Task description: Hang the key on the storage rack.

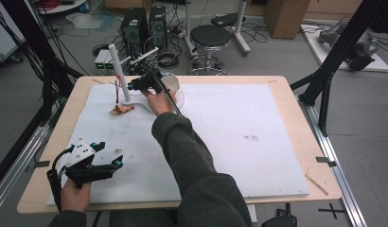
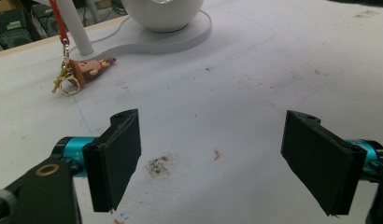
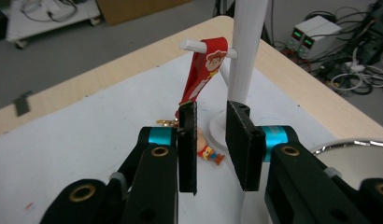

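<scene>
Left gripper (image 1: 117,163) resting low near the front left part of the white counter (image 1: 230,142), jaws spread wide with nothing between them; far ahead of it, a small figure keychain (image 2: 89,68) lying on the counter, beside the round white base (image 2: 166,39). Right gripper (image 3: 212,140) reached far forward, jaws parted by a narrow gap and holding nothing. Just beyond its jaws, the red strap (image 3: 204,74) hanging from a peg of the white stand (image 3: 245,51), the figure under it on the counter.
</scene>
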Demonstrator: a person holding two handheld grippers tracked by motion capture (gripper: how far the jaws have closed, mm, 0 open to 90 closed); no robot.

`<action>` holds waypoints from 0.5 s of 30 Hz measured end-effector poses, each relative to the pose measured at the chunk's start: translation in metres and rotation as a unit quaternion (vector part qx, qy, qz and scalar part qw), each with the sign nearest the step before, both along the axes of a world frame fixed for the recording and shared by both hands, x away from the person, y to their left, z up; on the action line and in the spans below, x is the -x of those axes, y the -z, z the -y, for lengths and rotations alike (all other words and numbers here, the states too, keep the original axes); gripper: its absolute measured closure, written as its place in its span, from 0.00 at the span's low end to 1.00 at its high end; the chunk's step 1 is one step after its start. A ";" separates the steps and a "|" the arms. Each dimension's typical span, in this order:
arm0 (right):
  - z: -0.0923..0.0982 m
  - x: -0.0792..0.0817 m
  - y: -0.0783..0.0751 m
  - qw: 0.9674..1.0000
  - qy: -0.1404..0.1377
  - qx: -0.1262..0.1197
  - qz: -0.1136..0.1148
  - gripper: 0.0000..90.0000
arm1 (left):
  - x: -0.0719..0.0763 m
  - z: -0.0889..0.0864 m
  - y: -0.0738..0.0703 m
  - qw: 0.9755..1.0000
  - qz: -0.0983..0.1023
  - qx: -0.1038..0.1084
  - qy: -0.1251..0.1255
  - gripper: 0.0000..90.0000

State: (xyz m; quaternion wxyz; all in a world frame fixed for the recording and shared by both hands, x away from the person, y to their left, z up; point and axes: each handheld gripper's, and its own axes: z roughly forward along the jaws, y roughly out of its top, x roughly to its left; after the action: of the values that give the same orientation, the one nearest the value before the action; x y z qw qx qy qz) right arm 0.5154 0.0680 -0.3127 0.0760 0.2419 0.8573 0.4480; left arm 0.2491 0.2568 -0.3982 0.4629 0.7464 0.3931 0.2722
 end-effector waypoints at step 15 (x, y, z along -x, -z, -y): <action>0.059 0.012 -0.001 0.999 -0.012 -0.041 -0.016 0.69 | -0.001 -0.001 0.000 1.000 0.001 -0.003 0.001 0.23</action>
State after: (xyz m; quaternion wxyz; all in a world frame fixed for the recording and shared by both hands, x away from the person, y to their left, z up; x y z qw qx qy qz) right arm 0.5031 0.0095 -0.3120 0.0473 0.2411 0.8424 0.4795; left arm 0.2500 0.2576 -0.3982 0.4613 0.7479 0.3913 0.2732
